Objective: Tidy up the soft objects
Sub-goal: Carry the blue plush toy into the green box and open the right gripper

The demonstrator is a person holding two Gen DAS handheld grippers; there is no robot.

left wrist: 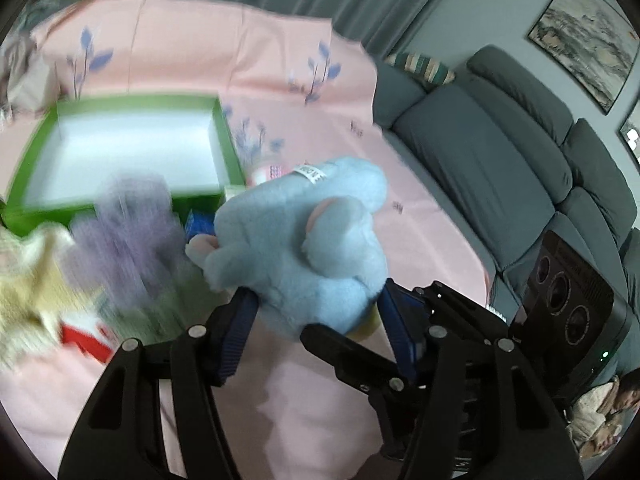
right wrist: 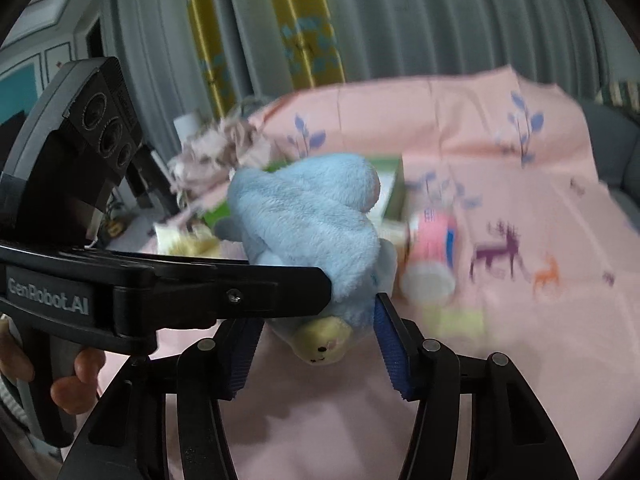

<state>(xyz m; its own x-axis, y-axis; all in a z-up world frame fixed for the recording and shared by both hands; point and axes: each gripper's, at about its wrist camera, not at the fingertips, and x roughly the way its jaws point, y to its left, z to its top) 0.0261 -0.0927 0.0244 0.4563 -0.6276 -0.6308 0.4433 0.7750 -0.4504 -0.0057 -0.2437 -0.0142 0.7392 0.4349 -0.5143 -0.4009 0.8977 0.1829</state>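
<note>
Pink cloth [left wrist: 280, 80] with green box [left wrist: 224, 136] and purple plush [left wrist: 128, 232] beyond blue plush toy [left wrist: 304, 248], both claws [left wrist: 316, 312] [right wrist: 316, 340] clamped on it.

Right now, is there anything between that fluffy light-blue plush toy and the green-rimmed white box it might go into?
The light-blue plush toy, clamped by the left gripper and right gripper, hangs above the pink cloth. The green-rimmed box is open; only a fuzzy purple toy lies near its front edge, beside the path.

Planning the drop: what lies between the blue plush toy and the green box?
In the left wrist view, the blue plush toy and green box have a small pink item and a blue one between them.
</note>
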